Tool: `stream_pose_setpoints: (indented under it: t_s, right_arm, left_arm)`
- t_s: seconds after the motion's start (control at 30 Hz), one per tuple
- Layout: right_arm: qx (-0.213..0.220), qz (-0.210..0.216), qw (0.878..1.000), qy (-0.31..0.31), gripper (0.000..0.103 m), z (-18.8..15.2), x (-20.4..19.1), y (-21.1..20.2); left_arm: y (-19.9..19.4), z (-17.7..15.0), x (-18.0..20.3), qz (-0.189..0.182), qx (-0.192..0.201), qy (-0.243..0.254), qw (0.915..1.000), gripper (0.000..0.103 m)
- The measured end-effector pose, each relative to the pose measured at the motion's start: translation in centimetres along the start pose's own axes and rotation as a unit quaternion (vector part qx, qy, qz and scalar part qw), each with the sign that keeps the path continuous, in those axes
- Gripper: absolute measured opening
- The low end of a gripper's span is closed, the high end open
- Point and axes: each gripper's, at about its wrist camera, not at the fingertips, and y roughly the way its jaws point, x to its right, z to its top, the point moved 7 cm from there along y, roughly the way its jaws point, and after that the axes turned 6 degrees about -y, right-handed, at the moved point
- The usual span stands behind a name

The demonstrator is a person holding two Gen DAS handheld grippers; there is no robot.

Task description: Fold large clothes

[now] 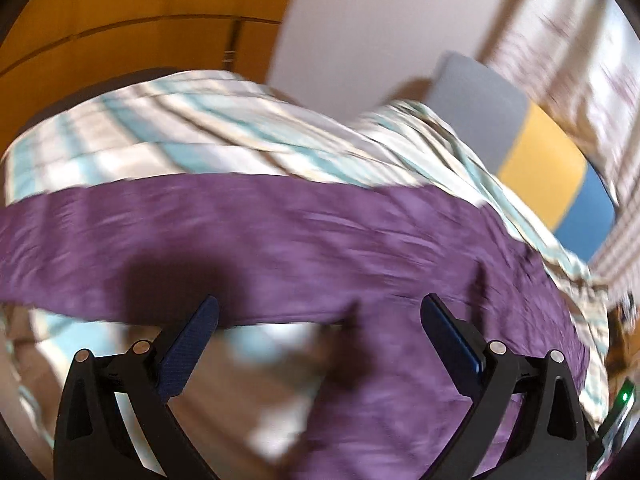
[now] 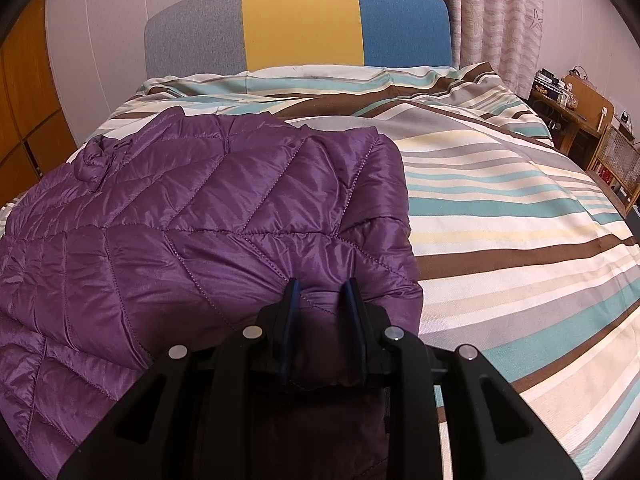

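Note:
A purple quilted puffer jacket point(image 2: 208, 216) lies spread on the striped bedspread point(image 2: 500, 208), on the bed's left half. My right gripper point(image 2: 320, 292) is shut on a fold of the jacket at its near right corner; fabric bulges between the fingers. In the blurred left wrist view the jacket point(image 1: 300, 240) stretches across the frame as a purple band. My left gripper point(image 1: 320, 312) is open and empty, its blue-padded fingers wide apart just above the jacket's near edge.
A grey, yellow and blue headboard point(image 2: 300, 24) stands at the far end of the bed. Wooden wardrobe doors point(image 1: 140, 12) are on the left. Curtains point(image 2: 500, 12) and a cluttered wooden desk with a chair point(image 2: 580, 120) are on the right.

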Motion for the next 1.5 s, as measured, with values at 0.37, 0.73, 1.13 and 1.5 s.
stream_pose_setpoints:
  t_s: [0.37,0.73,1.13,1.5]
  right_arm:
    - [0.000,-0.003,1.000,-0.002,0.023,0.0,0.0,0.0]
    - [0.000,-0.006,1.000,-0.003,0.023,0.0,-0.1,-0.1]
    - [0.000,-0.006,1.000,-0.003,0.023,-0.1,-0.1,-0.1]
    - [0.000,-0.007,1.000,-0.004,0.023,-0.1,0.0,-0.1]
  left_arm:
    - [-1.5,-1.3,-10.8,0.055,-0.010,-0.095,0.9939,0.100]
    - [-1.0,-0.4,-12.4,0.021,-0.017,-0.169,0.9853,0.100]
    - [0.7,2.4,-14.0,0.002,-0.013,-0.248,0.9685,0.100]
    - [1.4,3.9,-14.8,-0.003,-0.010,-0.279,0.9601,0.100]
